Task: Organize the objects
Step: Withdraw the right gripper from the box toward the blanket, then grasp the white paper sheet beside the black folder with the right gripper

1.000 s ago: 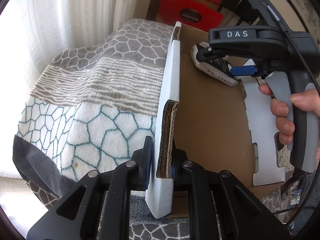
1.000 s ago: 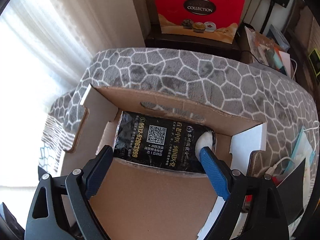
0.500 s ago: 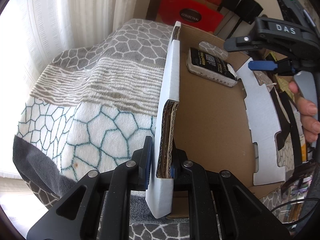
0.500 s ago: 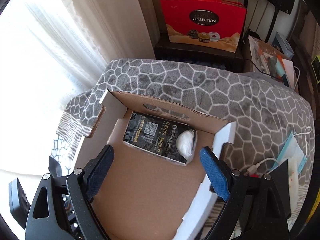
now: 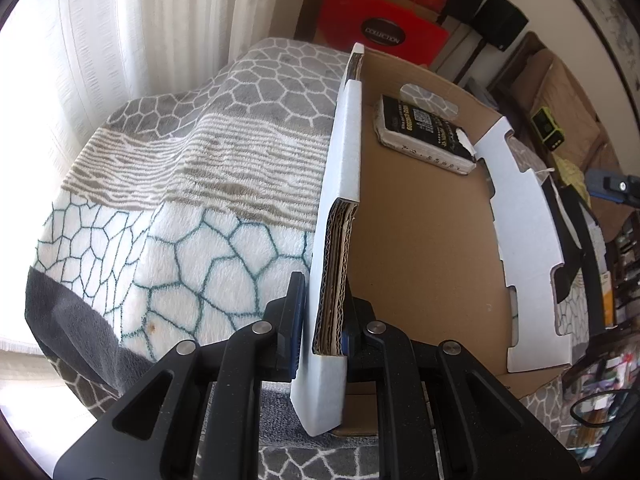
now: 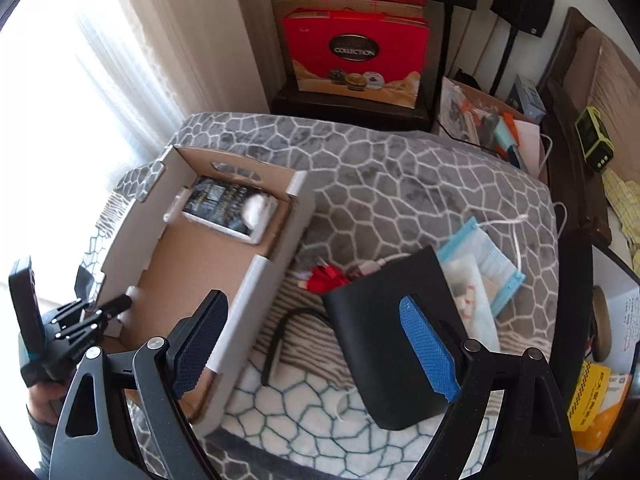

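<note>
Cardboard makes up the open box, which sits on a patterned blanket spread over a bed. The left gripper is clenched on the box's near side wall, one finger on the outside of the wall and the other on the inside, so the doubled cardboard edge stands upright between them. Inside the box, at its far end against the back wall, lies a black packet with printed text and a torn white corner. It rests flat on the box floor.

From the right wrist view, the right gripper hangs released above the bed, its two blue-padded fingers spread wide with nothing between them. It sits to the right of the box, over a black pouch that lies on the blanket. Just beside the pouch are a red item, a white cable, a dark cable and a blue-edged clear bag. The packet shows at the far end of the box, well apart from the right gripper. At the left edge, the left gripper grips the box wall, with a hand below it. A red gift box stands on a dark stand beyond the bed.
</note>
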A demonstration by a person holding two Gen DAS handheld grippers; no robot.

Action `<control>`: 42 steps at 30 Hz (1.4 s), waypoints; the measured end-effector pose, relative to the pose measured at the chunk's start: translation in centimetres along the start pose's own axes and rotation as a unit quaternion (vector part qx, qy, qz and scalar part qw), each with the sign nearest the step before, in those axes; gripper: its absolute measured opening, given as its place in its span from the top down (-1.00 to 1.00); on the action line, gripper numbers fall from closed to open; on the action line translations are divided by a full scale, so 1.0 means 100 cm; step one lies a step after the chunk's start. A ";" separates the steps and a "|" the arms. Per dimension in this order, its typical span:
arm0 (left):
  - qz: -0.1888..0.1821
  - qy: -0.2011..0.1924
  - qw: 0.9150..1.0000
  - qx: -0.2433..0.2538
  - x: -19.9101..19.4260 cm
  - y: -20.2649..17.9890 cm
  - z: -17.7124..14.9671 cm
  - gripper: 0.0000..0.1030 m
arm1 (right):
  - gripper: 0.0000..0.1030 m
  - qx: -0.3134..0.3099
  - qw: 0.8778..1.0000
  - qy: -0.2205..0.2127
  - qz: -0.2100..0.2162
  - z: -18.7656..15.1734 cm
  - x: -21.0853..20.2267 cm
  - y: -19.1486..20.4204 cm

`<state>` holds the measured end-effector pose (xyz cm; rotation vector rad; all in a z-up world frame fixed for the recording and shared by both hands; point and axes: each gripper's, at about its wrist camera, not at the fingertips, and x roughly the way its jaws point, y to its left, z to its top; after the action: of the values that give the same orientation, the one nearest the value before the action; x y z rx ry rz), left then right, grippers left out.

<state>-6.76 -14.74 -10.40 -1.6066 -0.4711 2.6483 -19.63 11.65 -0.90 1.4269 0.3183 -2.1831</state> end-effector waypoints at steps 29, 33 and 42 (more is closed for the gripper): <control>0.017 0.004 1.000 0.005 0.004 -0.005 -0.002 0.75 | -0.40 0.139 0.988 -0.035 0.062 -0.058 0.003 -0.143; 0.018 0.004 1.000 0.005 0.004 -0.005 -0.003 0.75 | -0.39 0.134 0.989 -0.029 0.056 -0.055 0.008 -0.142; 0.019 0.005 1.000 0.005 0.004 -0.005 -0.002 0.75 | -0.18 0.161 0.984 -0.031 0.072 -0.062 0.013 -0.156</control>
<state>-6.85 -14.18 -10.76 -1.6414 -0.4292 2.6640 -23.52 27.23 -5.89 1.4901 -0.1650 -2.2246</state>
